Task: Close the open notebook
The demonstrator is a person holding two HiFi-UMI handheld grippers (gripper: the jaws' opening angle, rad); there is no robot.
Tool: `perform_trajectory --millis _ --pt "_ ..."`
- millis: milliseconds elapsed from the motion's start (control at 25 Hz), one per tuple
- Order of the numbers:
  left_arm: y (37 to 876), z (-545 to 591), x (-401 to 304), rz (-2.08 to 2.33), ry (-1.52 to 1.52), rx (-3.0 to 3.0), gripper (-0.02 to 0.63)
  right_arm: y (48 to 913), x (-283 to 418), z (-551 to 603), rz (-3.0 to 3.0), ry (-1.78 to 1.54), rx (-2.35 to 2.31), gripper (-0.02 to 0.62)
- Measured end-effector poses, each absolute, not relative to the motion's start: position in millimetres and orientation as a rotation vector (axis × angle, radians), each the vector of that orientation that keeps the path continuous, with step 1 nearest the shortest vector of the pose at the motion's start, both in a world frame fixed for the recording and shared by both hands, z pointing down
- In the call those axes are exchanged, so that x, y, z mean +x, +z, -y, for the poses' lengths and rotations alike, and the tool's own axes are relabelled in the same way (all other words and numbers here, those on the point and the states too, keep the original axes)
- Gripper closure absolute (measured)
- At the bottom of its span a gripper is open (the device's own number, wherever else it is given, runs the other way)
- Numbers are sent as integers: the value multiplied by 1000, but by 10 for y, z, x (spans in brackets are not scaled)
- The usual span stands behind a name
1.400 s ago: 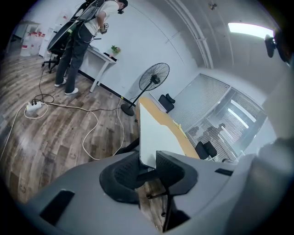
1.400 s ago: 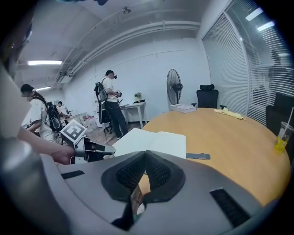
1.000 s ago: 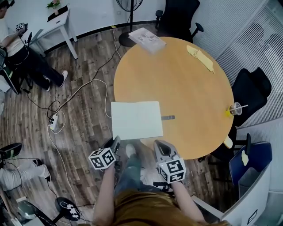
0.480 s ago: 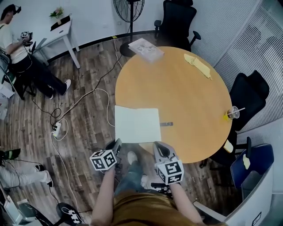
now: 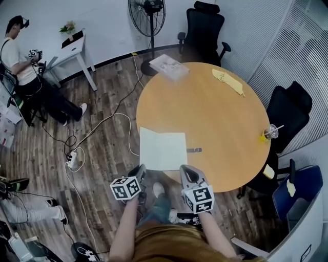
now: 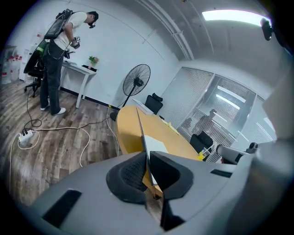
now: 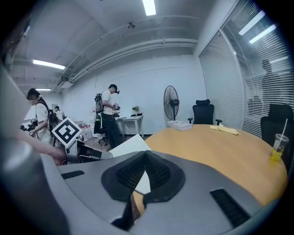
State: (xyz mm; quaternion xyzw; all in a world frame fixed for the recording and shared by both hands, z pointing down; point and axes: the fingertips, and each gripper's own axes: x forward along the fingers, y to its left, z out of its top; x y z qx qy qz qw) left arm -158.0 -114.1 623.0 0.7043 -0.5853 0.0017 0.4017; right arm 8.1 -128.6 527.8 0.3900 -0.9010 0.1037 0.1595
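Note:
The white notebook (image 5: 164,148) lies open at the near edge of the round wooden table (image 5: 220,112). Its left leaf (image 6: 141,133) stands up on edge. My left gripper (image 5: 141,171) has just been closing and is now shut on that leaf, which shows edge-on between the pads (image 6: 148,172). My right gripper (image 5: 183,171) is shut at the notebook's near right corner. In the right gripper view the white page (image 7: 131,147) lies just beyond the touching tips (image 7: 146,156); I cannot tell whether they pinch it.
A small dark object (image 5: 194,150) lies just right of the notebook. A drink cup with straw (image 5: 270,132), a yellow cloth (image 5: 228,80) and a paper stack (image 5: 169,66) sit near the table's rim. Office chairs (image 5: 289,107), a fan (image 5: 147,13) and floor cables (image 5: 97,123) surround it.
The notebook's left leaf has risen and the notebook looks narrower from above. Both grippers have lifted slightly, and the left one has closed on the leaf.

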Motion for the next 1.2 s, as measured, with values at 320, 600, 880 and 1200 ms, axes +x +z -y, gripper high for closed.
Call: perform_trajectory --millis 320,600,880,1200 --pt "6086 1224 -1556 1499 45 1832 566 5306 220 1272 2541 307 1175 583" --pt "6014 1244 -1418 1497 101 1892 565 5260 325 1335 2536 288 1216 583" --pt "5957 1276 -1345 1496 136 1941 563 5273 287 1293 2542 301 1196 583" --pt "5937 1281 -1244 1491 143 1958 561 5289 292 1273 2549 310 1185 583"
